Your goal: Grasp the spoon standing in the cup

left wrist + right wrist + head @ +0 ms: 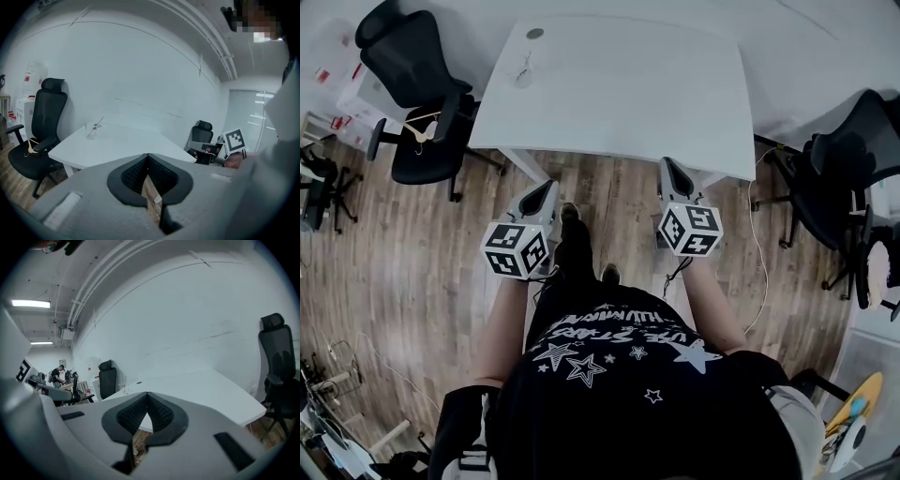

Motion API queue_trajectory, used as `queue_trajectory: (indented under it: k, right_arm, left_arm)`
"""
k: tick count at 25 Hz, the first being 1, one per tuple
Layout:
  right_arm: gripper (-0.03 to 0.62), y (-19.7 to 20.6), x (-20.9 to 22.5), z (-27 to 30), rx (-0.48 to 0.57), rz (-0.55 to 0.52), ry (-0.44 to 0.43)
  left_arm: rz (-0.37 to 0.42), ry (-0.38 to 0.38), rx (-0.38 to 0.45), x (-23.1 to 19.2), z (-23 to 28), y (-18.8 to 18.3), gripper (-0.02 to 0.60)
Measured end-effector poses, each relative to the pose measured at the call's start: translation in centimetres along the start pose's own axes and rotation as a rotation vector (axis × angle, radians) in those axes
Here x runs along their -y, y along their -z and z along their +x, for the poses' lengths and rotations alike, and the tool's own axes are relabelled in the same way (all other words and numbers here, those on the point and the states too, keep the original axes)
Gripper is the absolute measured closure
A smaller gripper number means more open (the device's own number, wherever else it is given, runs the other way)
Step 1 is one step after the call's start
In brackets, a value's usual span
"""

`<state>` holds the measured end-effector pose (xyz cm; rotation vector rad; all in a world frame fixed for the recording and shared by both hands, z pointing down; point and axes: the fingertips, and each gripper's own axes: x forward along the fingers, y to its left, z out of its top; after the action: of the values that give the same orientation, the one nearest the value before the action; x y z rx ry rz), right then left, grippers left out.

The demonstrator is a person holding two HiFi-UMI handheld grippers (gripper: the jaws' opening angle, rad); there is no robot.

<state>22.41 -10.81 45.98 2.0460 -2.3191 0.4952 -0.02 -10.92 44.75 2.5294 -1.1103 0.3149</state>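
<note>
The left tongs (546,188) and right tongs (669,169) pointed forward side by side at the tabletop's (628,103) near edge, both closed and empty. The cup (522,78) with the spoon (525,64) stood by the far left corner.

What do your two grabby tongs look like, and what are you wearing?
Both the left tongs and the right tongs are light grey with black ribbed pads that taper to a point. Each carries a white cube printed with black square markers. The person wears a black shirt with white stars.
</note>
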Motion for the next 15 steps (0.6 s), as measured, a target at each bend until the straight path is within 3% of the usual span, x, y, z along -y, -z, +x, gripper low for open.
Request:
queue_trajectory:
  k: [8,15]
  right_arm:
    - [0.585,-0.6,0.4,3.7,-0.019,0.004,0.016]
    - [0.585,-1.7,-2.5,10.7,-0.032,0.001,-0.024]
  left_arm:
    - [-0.033,-0.020,0.026,-4.0,2.2,-1.4,0.577]
    - [-0.054,-0.054,0.044,-10.2,3.9,-3.5,0.577]
